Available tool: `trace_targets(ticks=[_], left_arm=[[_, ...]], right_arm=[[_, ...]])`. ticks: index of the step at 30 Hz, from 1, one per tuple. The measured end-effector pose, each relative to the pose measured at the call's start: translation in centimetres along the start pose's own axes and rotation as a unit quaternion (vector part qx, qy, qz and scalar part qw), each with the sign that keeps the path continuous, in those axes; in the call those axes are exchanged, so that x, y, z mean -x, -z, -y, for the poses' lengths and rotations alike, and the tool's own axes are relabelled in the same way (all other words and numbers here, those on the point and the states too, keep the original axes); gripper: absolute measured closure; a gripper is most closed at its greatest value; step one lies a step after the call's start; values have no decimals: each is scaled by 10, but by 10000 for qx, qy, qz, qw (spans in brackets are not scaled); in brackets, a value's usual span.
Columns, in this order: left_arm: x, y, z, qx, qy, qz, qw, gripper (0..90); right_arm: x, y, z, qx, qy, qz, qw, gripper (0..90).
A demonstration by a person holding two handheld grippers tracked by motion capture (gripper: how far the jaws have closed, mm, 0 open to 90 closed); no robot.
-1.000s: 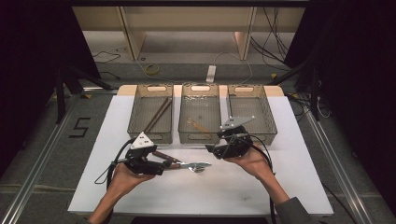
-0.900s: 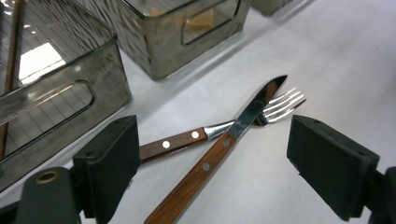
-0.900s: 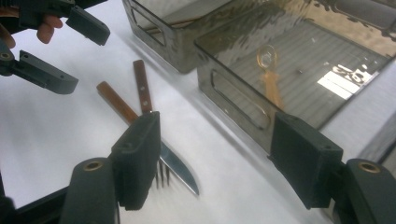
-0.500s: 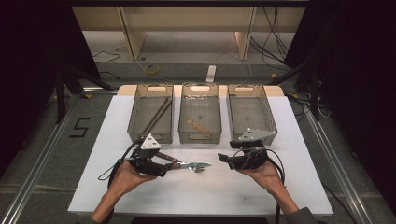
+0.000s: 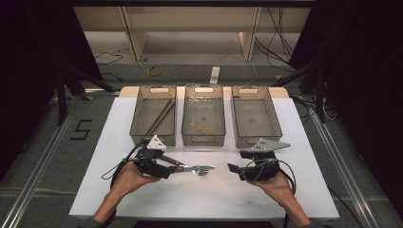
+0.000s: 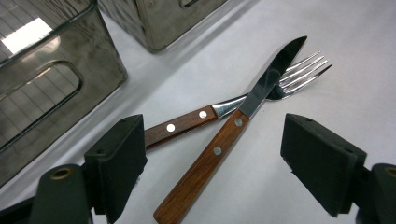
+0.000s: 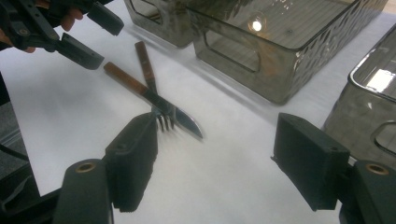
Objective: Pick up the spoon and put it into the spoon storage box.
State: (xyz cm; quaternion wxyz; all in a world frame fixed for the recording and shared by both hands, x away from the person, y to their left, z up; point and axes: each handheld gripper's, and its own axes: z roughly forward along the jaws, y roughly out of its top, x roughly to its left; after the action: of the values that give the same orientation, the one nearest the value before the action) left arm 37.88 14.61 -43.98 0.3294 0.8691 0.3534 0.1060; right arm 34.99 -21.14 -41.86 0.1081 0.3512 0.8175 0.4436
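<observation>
A knife [image 6: 219, 144] and a fork [image 6: 187, 123], both with riveted wooden handles, lie crossed on the white table [image 5: 214, 194], the knife on top. In the high view the pair [image 5: 196, 168] lies in front of the left and middle bins. My left gripper [image 6: 212, 163] is open, one jaw on each side of the handles without touching them; from above, the left gripper [image 5: 173, 166] is at the handle ends. My right gripper [image 7: 215, 158] is open and holds nothing, pointing at the blade tips from the right; in the high view the right gripper [image 5: 237, 161] is a short gap from the cutlery.
Three smoky clear bins stand in a row at the back: the left bin [image 5: 138, 118] holds dark chopsticks [image 5: 159, 116], the middle bin [image 5: 203, 141] a small wooden piece [image 5: 202, 127], and the right bin [image 5: 273, 118] shows a bare floor. Cables trail from both grippers.
My right gripper has drawn back from the bins toward the near side of the table and come down. The left gripper, knife and fork have stayed put.
</observation>
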Motion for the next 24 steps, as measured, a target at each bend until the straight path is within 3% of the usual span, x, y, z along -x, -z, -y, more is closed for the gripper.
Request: trace_targets(ticks=[13,24], left_arm=[[-1,-5,-6,-385,-278,-70,9988,239],[-3,-12,-8,-748,-348,-45,9966,260]], right_arm=[[-2,6,13,-30,-74,-30,10000,304],[-3,8,19,-70,-102,-73,9999,296]])
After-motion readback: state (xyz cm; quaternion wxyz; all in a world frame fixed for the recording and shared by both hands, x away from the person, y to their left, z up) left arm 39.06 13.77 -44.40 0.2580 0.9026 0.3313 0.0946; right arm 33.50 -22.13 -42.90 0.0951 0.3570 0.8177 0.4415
